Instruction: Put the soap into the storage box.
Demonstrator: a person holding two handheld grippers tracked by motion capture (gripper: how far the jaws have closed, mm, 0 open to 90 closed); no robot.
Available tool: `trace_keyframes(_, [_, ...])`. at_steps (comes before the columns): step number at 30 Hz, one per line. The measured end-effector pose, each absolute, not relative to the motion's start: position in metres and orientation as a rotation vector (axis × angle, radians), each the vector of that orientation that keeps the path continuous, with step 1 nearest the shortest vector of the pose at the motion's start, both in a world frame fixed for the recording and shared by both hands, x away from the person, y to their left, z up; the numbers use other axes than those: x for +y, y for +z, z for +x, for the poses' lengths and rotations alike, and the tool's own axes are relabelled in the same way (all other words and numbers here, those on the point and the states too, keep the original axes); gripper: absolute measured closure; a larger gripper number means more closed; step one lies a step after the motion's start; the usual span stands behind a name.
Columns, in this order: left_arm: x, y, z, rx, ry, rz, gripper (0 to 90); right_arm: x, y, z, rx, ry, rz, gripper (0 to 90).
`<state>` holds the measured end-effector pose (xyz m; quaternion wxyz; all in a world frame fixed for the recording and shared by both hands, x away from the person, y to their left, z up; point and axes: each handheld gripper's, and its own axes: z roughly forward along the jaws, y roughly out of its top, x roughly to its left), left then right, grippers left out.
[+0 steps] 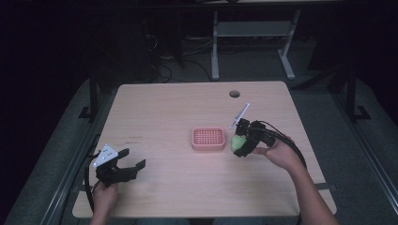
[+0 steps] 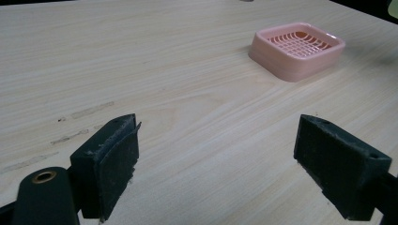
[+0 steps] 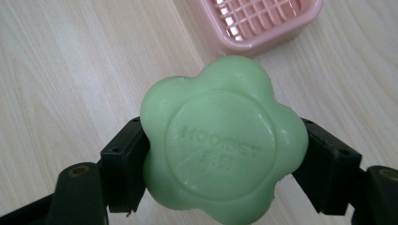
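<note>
A pink slotted soap dish (image 1: 208, 138) sits on the middle of the wooden table (image 1: 178, 108). Just right of it, my right gripper (image 1: 240, 142) is shut on a green flower-shaped soap bar (image 1: 238, 140), held a little above the table. In the right gripper view the soap bar (image 3: 223, 141) is clamped between both jaws, with the pink dish (image 3: 256, 22) beyond it. My left gripper (image 1: 130, 161) rests near the table's front left, open, with nothing between its jaws. The left gripper view shows the dish (image 2: 296, 49) far ahead to the right.
A round cable hole (image 1: 234, 93) lies near the table's far edge. Beyond the table stand a white desk frame (image 1: 253, 37) and cables on a dark floor. Bare wood lies between my left gripper and the dish.
</note>
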<state>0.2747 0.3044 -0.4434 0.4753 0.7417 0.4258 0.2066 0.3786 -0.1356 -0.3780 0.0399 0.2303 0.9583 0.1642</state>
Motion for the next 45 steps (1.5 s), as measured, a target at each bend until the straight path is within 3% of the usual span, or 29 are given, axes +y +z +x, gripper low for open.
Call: trace_keyframes(45, [0.306,-0.443,0.277,1.045,0.514,1.803,14.0,-0.072,-0.369,0.427,2.97,0.48,0.666,26.5])
